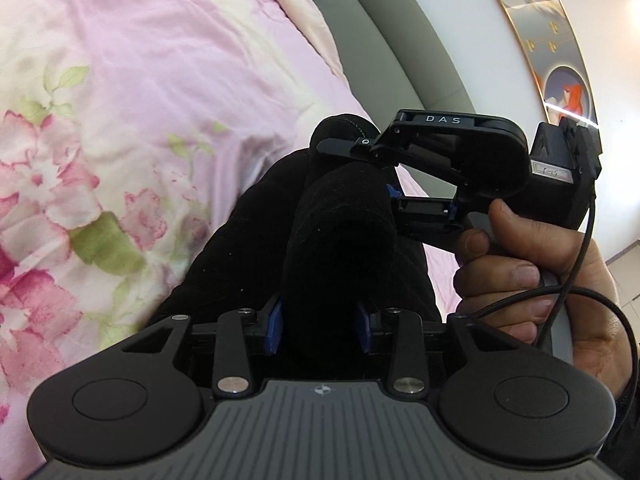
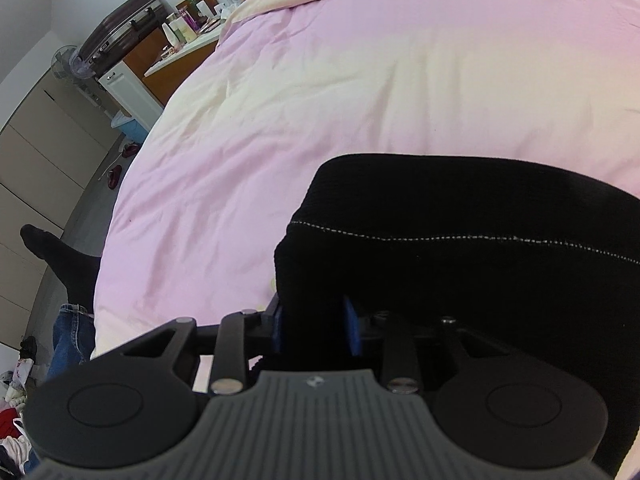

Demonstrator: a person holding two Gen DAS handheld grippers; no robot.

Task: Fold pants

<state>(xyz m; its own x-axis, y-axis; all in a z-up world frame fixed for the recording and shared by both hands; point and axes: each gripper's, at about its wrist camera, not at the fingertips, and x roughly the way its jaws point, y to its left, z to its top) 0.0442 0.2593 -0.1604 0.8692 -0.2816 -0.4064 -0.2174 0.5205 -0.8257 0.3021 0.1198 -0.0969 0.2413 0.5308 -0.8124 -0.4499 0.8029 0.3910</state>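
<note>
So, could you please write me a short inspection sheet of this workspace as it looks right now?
Surface: pink bedspread with a flower print at one side, covering the bed.
Job's things: black pants bunched on the bedspread, a stitched seam showing.
Clutter: nothing seen on the bed besides the pants.
Grippers: left gripper has pants fabric between its blue pads; right gripper likewise, held by a hand.
Cables: a thin black cable runs from the right gripper past the hand.
Surroundings: grey headboard, wall picture, suitcase, crowded side table, clothes on the floor.
</note>
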